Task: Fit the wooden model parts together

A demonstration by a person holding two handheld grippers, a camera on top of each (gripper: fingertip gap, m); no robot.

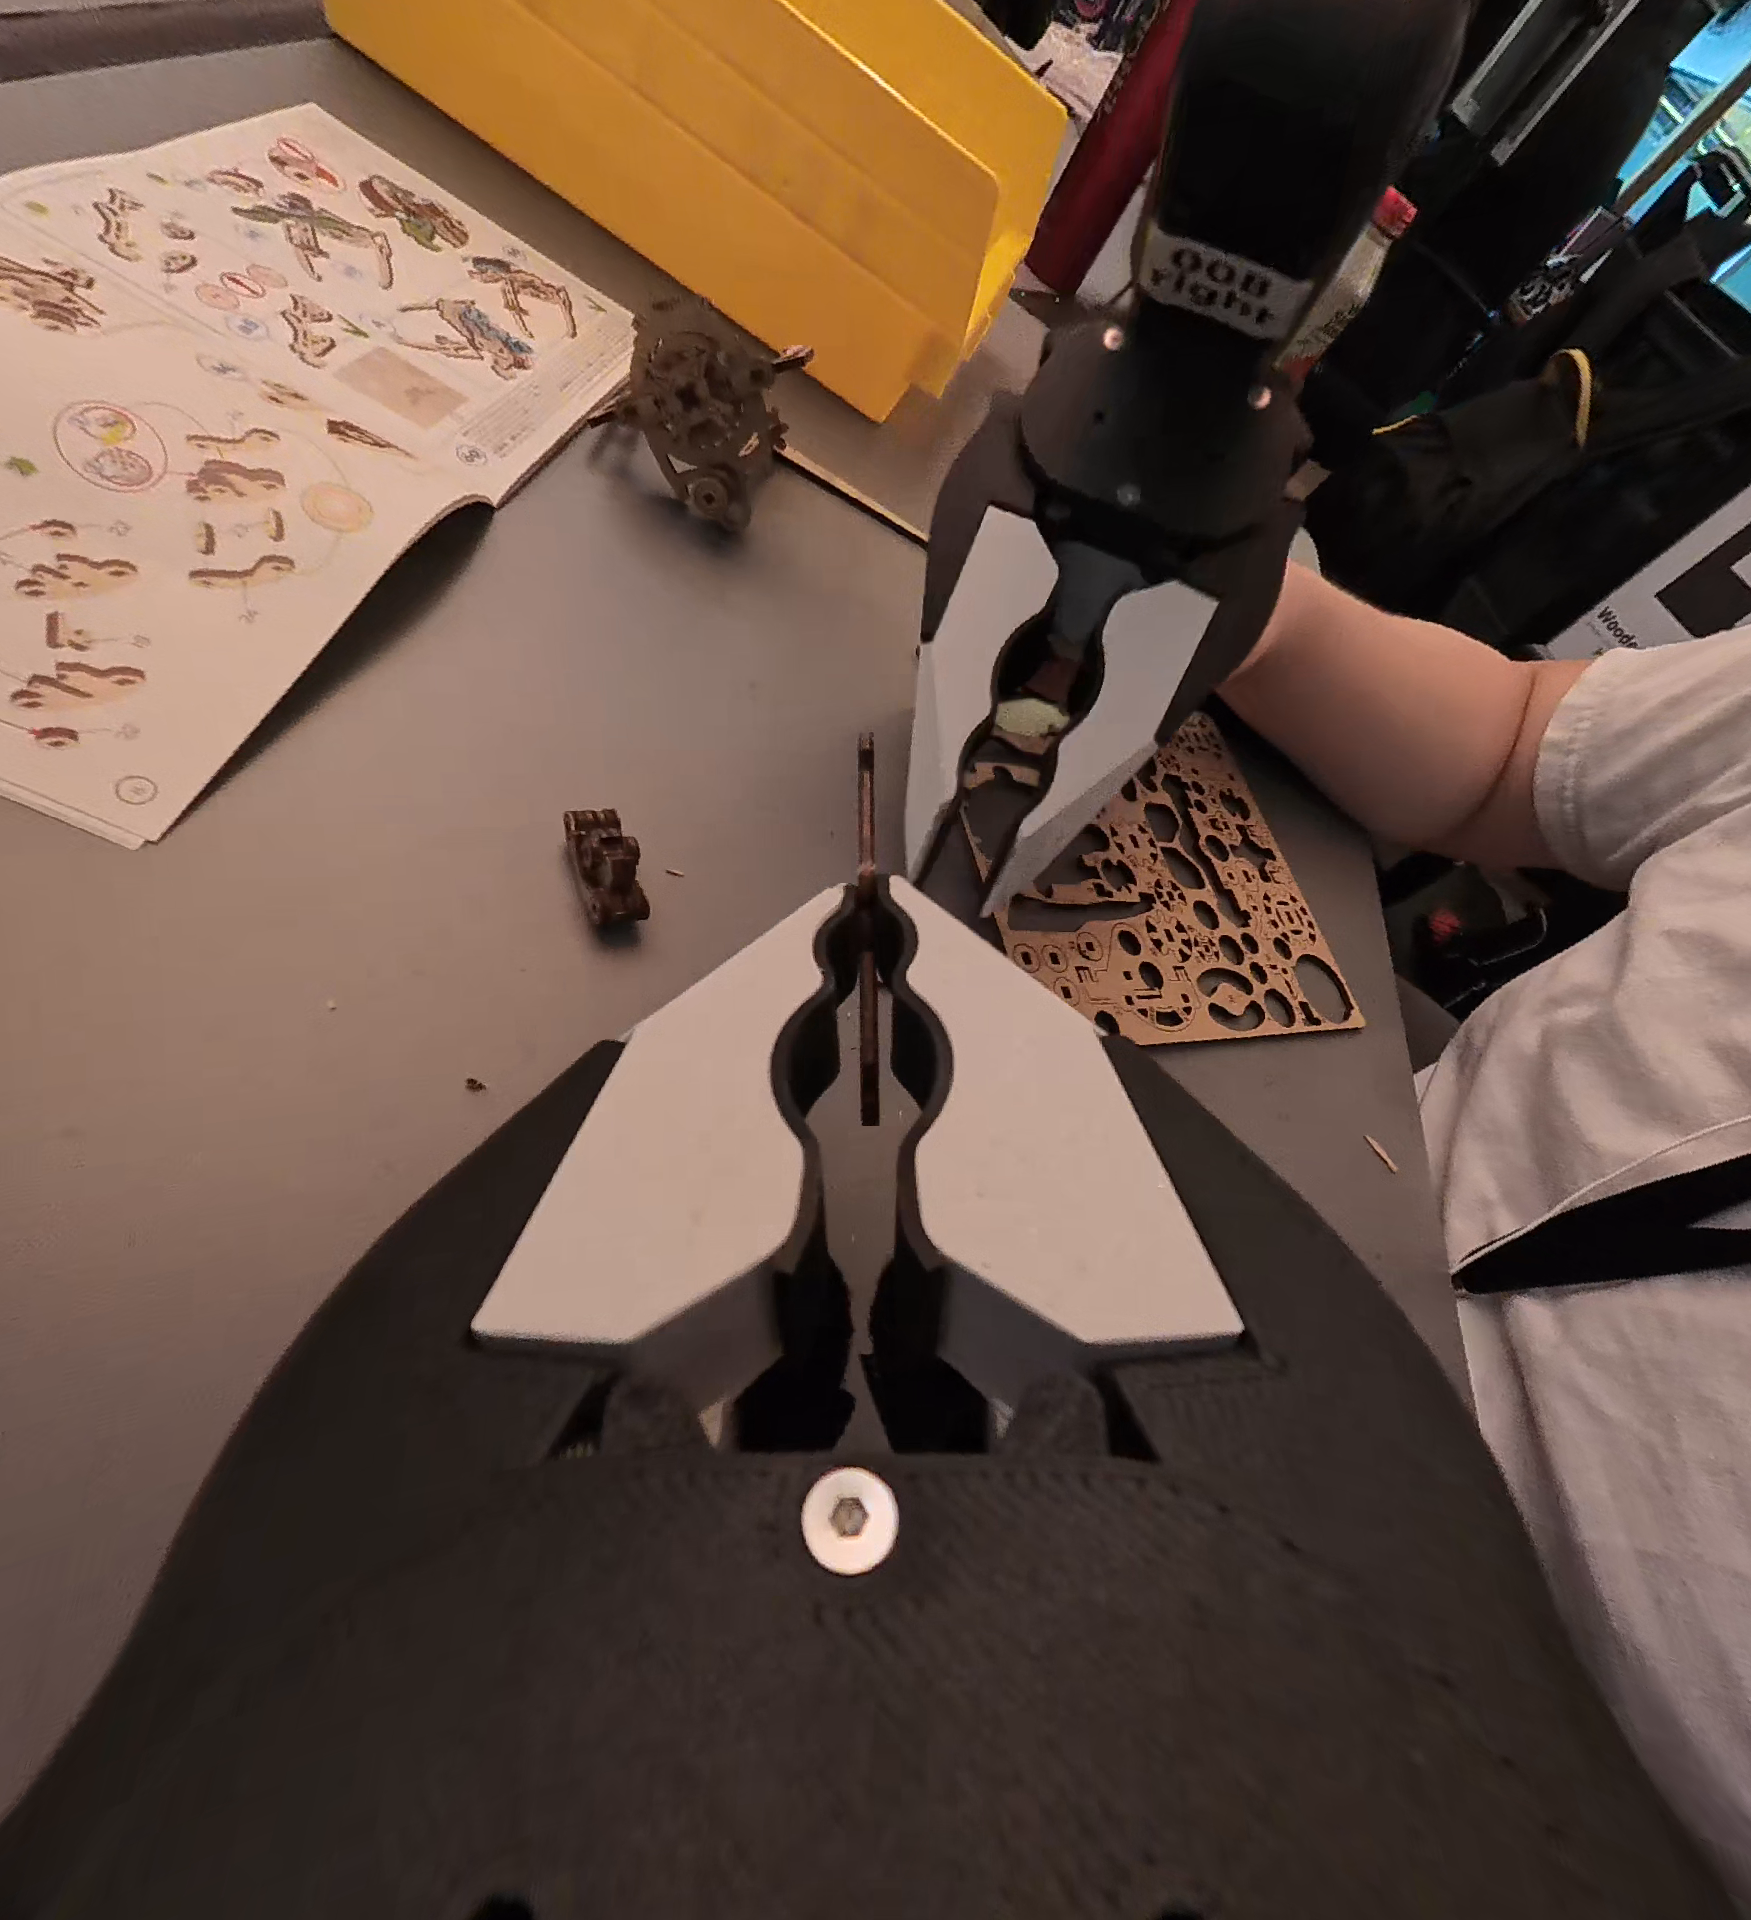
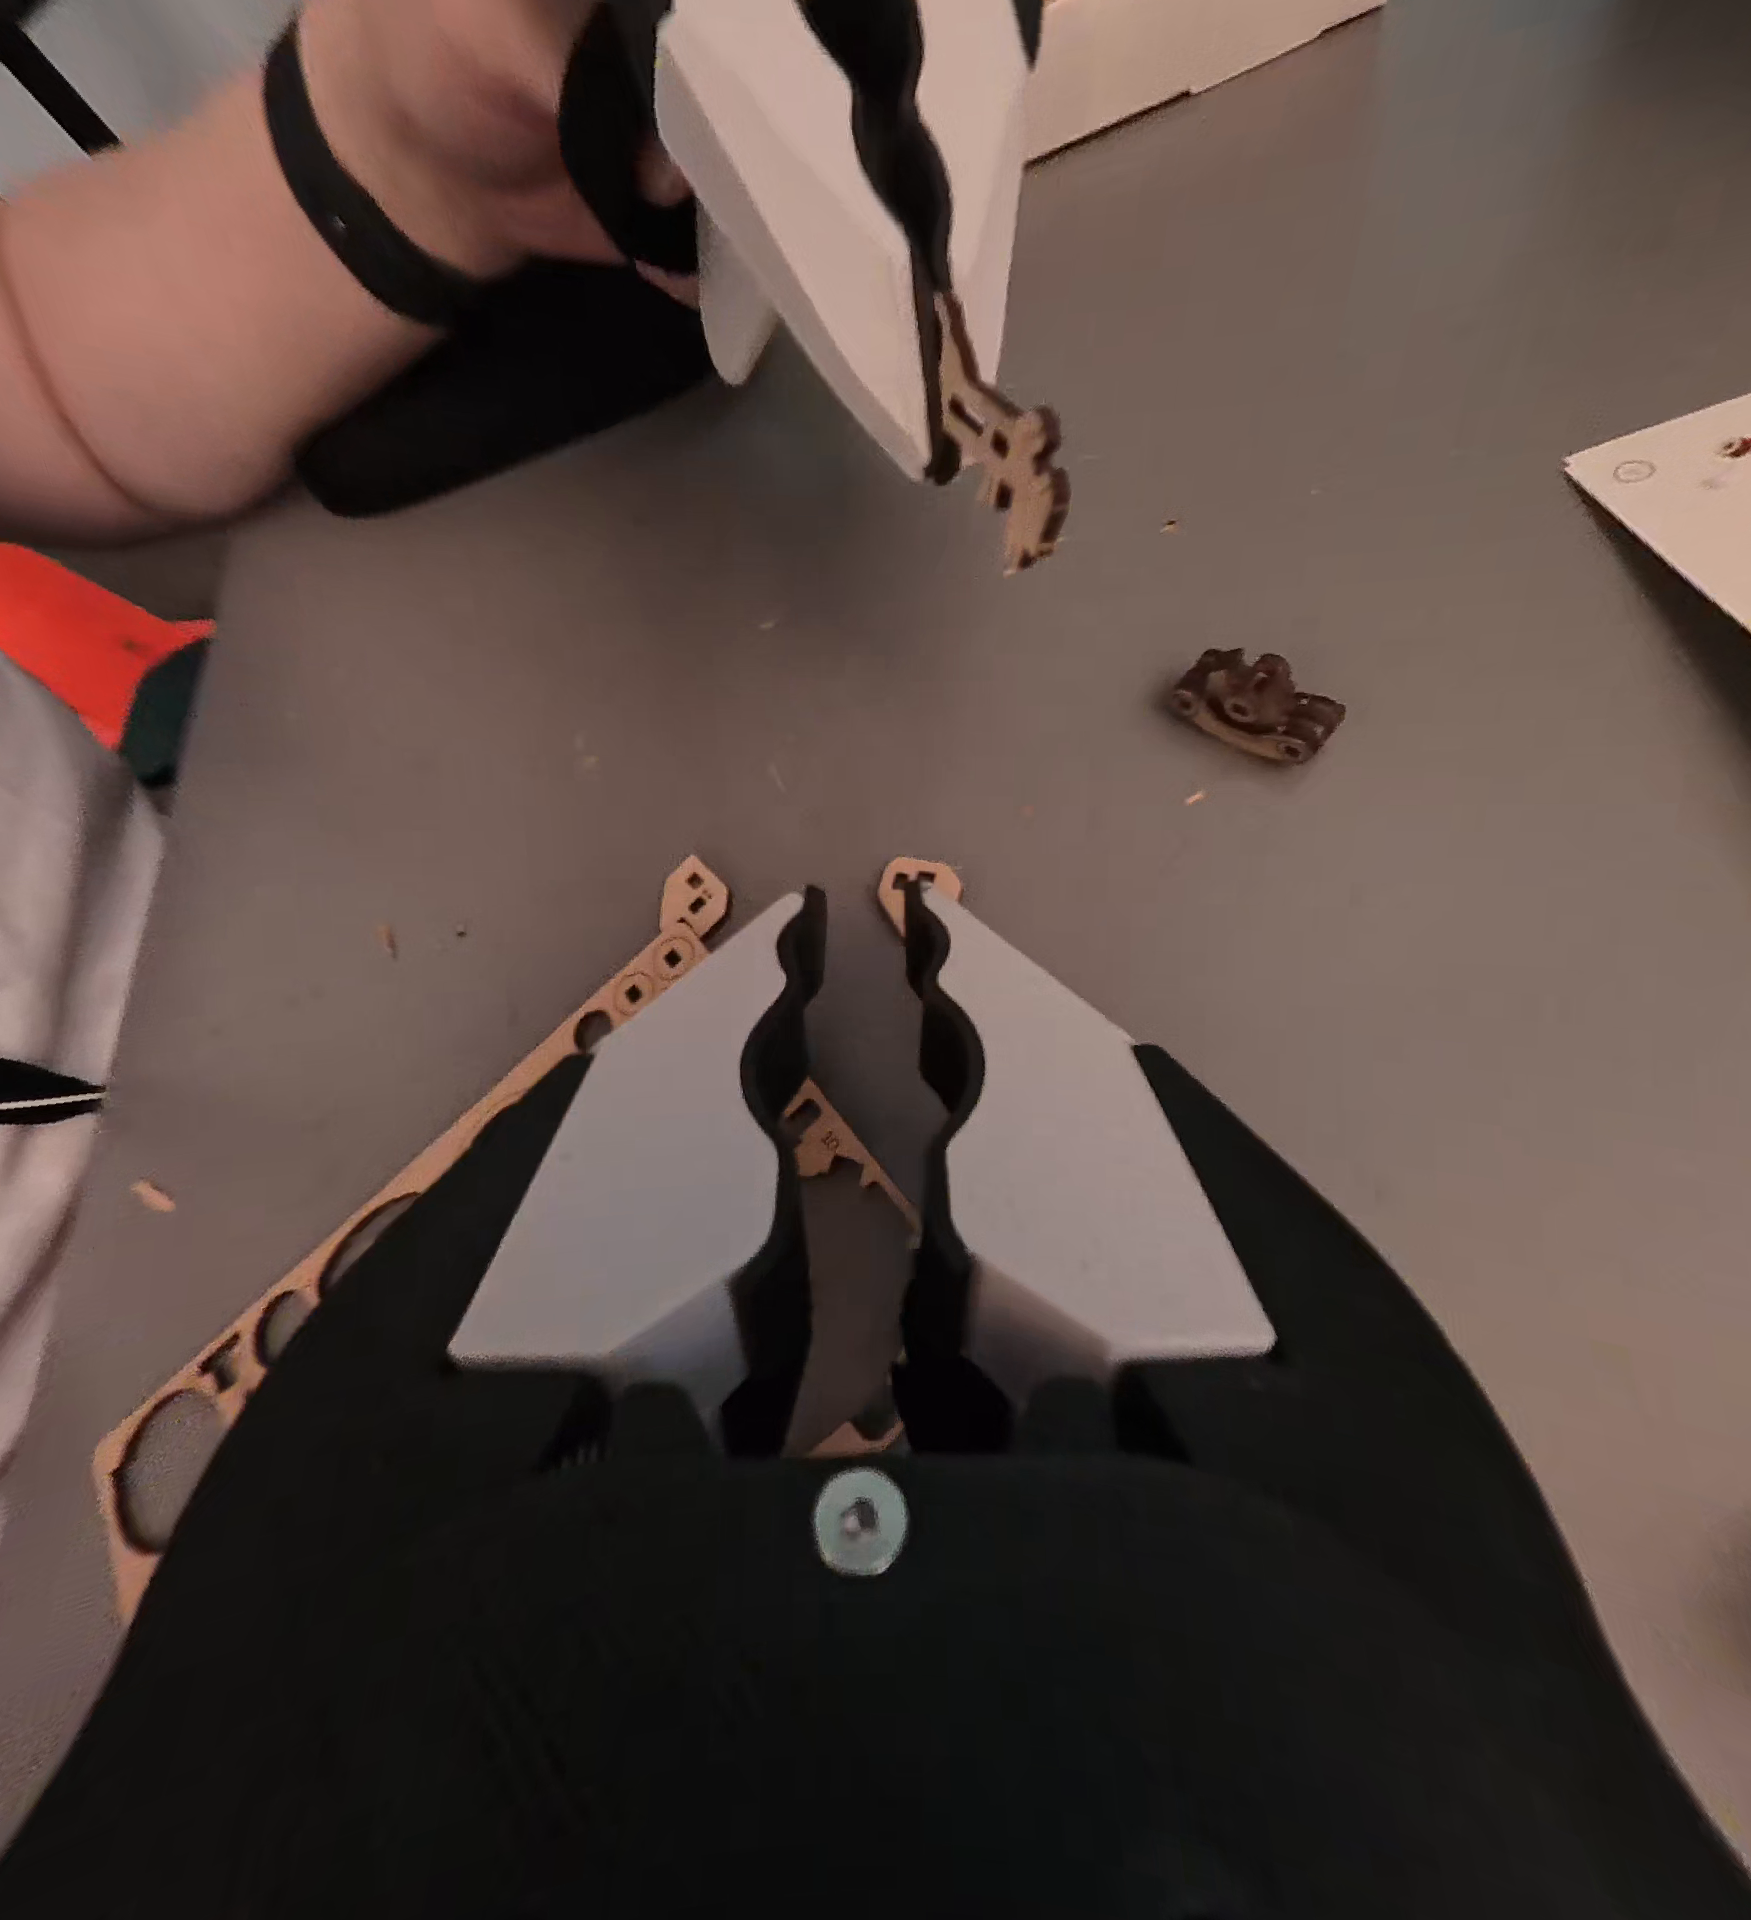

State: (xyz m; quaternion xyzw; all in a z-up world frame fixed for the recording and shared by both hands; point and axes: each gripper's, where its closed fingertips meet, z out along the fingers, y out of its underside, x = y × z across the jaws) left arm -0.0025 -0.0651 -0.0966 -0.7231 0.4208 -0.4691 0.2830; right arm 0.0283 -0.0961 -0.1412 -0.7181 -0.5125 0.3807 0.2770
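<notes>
Your left claw [image 1: 866, 894] pinches a flat wooden piece [image 1: 865, 821] above the worktop [image 1: 435, 935]. Your right claw [image 2: 863, 902] is open a little over the cut-out wooden sheet [image 2: 580, 1049]. A small dark part [image 2: 1255, 709] lies nearby.

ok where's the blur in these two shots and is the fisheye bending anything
Left wrist view: mostly sharp, the left gripper and its flat wooden piece crisp; the instruction booklet edges and yellow bins bow toward the frame edge. Right wrist view: dimmer, the left gripper and the person's forearm at top smeared by motion blur, while the right gripper stays sharp.
</notes>
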